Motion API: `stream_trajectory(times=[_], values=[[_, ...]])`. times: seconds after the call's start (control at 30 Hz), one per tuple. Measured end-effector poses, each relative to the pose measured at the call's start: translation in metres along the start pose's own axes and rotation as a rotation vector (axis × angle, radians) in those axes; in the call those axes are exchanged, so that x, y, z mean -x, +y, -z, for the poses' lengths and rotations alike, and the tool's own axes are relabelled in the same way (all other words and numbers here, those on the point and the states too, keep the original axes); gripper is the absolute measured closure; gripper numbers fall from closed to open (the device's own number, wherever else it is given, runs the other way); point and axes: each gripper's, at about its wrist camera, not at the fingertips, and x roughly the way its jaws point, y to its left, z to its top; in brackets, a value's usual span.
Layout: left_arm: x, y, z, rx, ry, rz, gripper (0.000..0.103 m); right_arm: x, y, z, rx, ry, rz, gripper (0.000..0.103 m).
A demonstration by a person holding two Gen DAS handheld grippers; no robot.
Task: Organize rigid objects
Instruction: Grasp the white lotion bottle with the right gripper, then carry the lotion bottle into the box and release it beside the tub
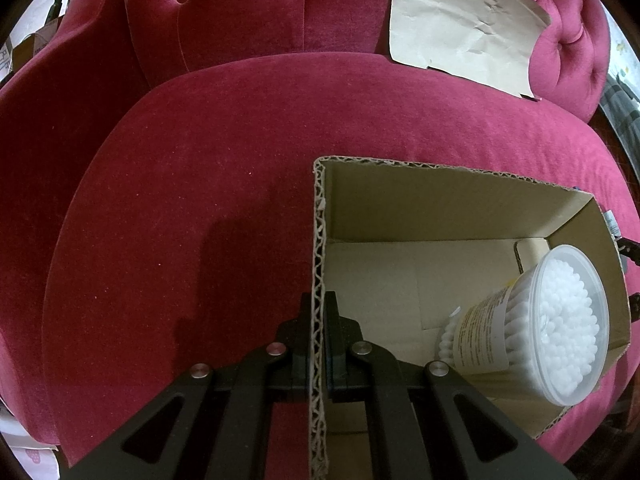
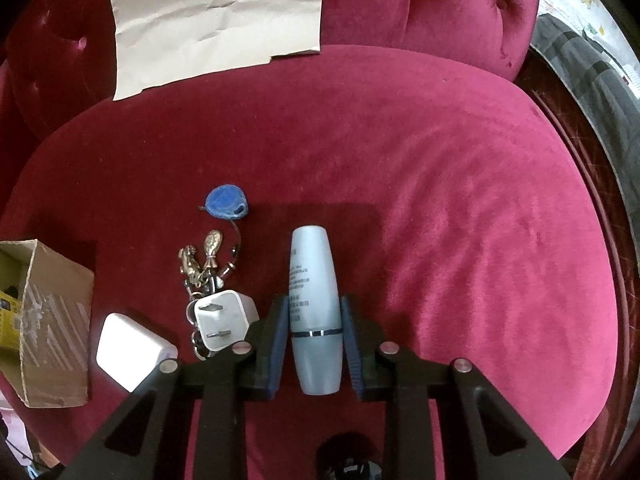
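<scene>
Lying between right fingers (image 2: 347, 332) (touching): bottle (image 2: 314, 280)

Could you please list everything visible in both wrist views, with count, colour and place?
armchair: one, crimson velvet, under everything
paper sheet: one, beige, creased, against the backrest
cardboard box: one, brown, open, on the seat
cotton swab tub: one, clear with white swabs, tilted inside the box
bottle: one, pale blue-grey, lying on the seat
key bunch: one, brass-coloured, with a blue fob, left of the bottle
plug adapter: one, white, on the keys
white block: one, beside the box
left gripper: black, shut on the box wall
right gripper: black, blue pads, shut on the bottle
</scene>
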Motion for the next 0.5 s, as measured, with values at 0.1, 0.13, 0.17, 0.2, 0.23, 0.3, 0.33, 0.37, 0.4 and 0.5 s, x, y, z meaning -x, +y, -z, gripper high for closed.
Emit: stream_trajectory(times=[0.1,0.13,0.17,0.2,0.23,0.3,0.33,0.37,0.4,0.5], values=[[0.0,0.0,0.0,-0.002,-0.001,-0.002,0.099,0.008,0.002,-0.002,-0.003,-0.016,0.005,0.076],[-0.001,-0.001,0.0,-0.002,-0.001,-0.002,0.099,0.013,0.004,-0.004,-0.004,-0.023,0.004,0.076],[-0.001,-0.001,0.0,-0.002,-0.001,-0.002,0.099,0.017,0.005,-0.005,-0.003,-0.029,0.003,0.076],[-0.001,0.0,0.0,-0.002,-0.001,-0.003,0.099,0.02,0.007,-0.006,-0.003,-0.036,0.003,0.076],[-0.001,-0.001,0.0,-0.002,-0.002,-0.003,0.099,0.026,0.01,-0.007,0.002,-0.047,0.006,0.076],[-0.001,0.0,0.0,-0.001,-0.003,-0.003,0.099,0.034,0.016,-0.009,0.014,-0.063,0.003,0.076],[-0.001,0.0,0.0,-0.001,-0.003,-0.002,0.099,0.04,0.021,-0.011,0.02,-0.072,-0.002,0.076],[-0.001,-0.001,0.0,-0.001,-0.003,-0.003,0.099,0.043,0.025,-0.012,0.027,-0.079,-0.006,0.076],[-0.001,-0.001,0.0,0.0,-0.003,-0.002,0.099,0.046,0.029,-0.013,0.033,-0.082,-0.009,0.076],[-0.001,-0.001,0.0,0.001,-0.003,-0.003,0.099,0.055,0.037,-0.015,0.04,-0.088,-0.034,0.076]])
